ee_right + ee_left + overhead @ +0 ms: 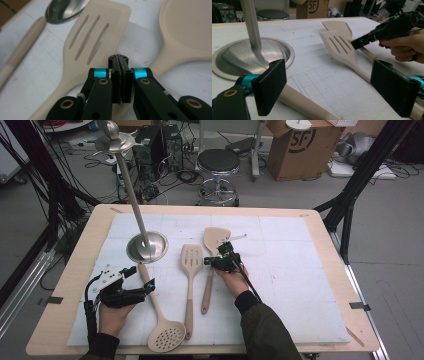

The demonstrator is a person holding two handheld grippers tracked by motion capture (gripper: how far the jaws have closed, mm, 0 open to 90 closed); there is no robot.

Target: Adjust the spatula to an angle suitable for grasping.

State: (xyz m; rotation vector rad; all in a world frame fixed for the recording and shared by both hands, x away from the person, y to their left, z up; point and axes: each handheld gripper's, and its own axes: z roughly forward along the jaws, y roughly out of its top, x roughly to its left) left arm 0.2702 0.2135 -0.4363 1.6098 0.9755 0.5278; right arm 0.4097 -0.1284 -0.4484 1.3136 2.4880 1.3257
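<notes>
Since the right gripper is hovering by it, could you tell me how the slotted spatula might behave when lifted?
The slotted spatula looks stiff and light. Its blade is wide and its handle long, so a grip near the blade would probably let the handle end sag. The smooth handle may slip or turn between the pads.

**Table and its load**

Light wooden table [75,265], topped by a white gridded mat [300,270] that covers most of it. Directly on the mat: a round steel stand base [146,247] with an upright pole, rear left; a perforated skimmer [159,320], head at the near edge, handle running up toward the base; a slotted turner [190,270] just beside it; a solid beige spatula [214,245] to the right, head farthest.
</notes>
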